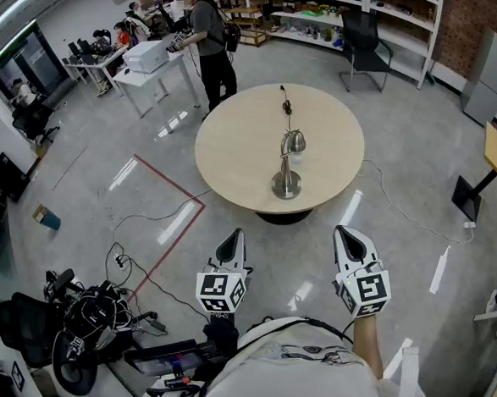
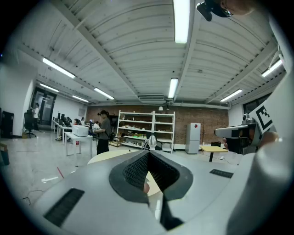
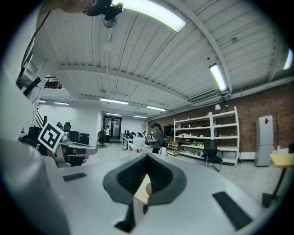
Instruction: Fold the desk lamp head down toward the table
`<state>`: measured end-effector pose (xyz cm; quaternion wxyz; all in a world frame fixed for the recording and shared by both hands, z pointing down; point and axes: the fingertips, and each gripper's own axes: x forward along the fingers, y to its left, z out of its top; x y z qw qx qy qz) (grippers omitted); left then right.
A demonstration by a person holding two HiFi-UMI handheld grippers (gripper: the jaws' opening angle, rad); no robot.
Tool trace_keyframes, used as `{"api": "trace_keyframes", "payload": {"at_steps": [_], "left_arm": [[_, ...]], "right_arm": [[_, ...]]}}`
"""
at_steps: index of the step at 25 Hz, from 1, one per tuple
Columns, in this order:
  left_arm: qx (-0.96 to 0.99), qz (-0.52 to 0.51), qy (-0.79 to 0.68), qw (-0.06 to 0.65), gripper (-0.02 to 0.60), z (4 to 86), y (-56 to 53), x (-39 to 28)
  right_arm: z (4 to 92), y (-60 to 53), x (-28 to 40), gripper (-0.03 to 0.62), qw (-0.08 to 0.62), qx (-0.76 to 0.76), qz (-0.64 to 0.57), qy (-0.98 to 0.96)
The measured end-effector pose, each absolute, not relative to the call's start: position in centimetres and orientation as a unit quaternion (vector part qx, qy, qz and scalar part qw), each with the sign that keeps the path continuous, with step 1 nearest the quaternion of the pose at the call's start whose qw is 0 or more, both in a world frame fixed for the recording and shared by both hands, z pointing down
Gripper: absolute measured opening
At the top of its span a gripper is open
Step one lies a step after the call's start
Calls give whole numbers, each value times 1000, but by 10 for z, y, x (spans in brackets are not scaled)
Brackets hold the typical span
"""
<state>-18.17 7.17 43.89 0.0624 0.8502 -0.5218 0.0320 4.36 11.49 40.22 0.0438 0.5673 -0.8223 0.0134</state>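
Note:
A silver desk lamp (image 1: pixel 286 172) stands upright near the middle of a round beige table (image 1: pixel 228 152). Its round base sits toward the near edge, its head (image 1: pixel 295 141) is raised above the base, and its cord (image 1: pixel 285 106) runs to the far side. My left gripper (image 1: pixel 233 244) and right gripper (image 1: pixel 345 236) are held side by side over the floor, short of the table and apart from the lamp. Both are shut with nothing in them. In the left gripper view the lamp head (image 2: pixel 151 142) shows just beyond the left gripper (image 2: pixel 148 152). In the right gripper view the lamp (image 3: pixel 163 151) peeks past the right gripper (image 3: pixel 147 156).
A person (image 1: pixel 212 43) stands behind the table by a white desk (image 1: pixel 150 69). A black chair (image 1: pixel 363 45) and shelves (image 1: pixel 371 2) are at the back right. Cables (image 1: pixel 152 276) and red floor tape (image 1: pixel 176 190) lie left of the table. An office chair and gear (image 1: pixel 62 329) crowd the near left.

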Motion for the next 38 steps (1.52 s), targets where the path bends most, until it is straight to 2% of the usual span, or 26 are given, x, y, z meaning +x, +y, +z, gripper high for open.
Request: {"api": "trace_keyframes", "payload": {"at_steps": [21,38], "left_arm": [[858,43,-508,64,2,446,74,-151],[859,78,-499,90,2,476,100,-86]], "right_arm": [[417,117,62,3,45,563,33,-825],[448,136,83,3,43,532,95,-840]]}}
